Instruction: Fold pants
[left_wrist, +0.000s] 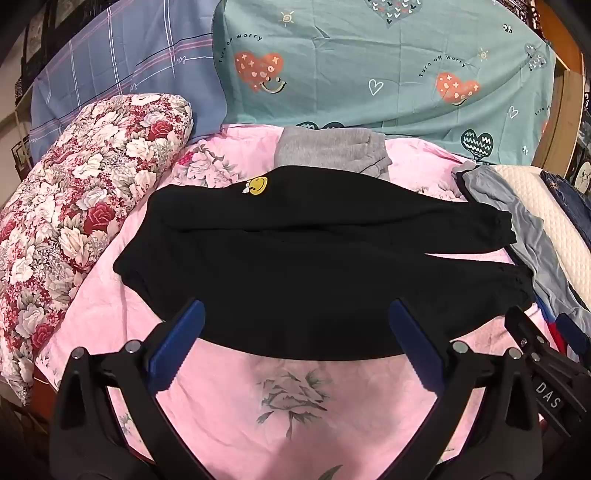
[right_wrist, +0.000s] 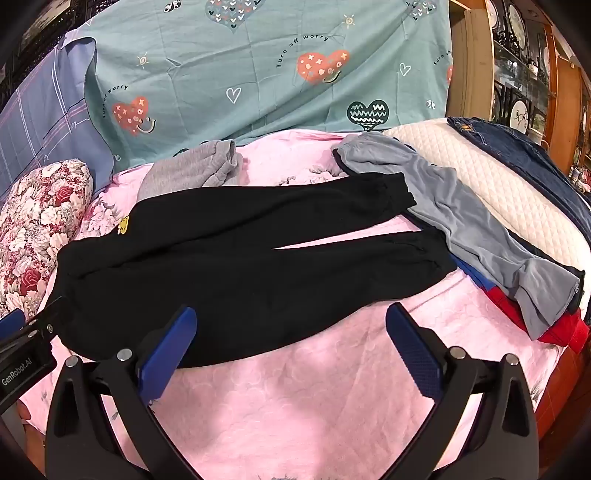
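Black pants lie spread flat on the pink bedsheet, waist to the left, the two legs running right to cuffed ends. A yellow smiley patch sits near the waist. They also show in the right wrist view, with the patch. My left gripper is open and empty, hovering over the pants' near edge. My right gripper is open and empty, over the near leg's edge. The left gripper's body shows at the left of the right view; the right gripper's body shows in the left view.
A floral pillow lies at the left. Grey folded pants lie behind the black pants. A grey-blue garment, red cloth, a white quilted pillow and jeans lie at the right. A teal sheet hangs behind.
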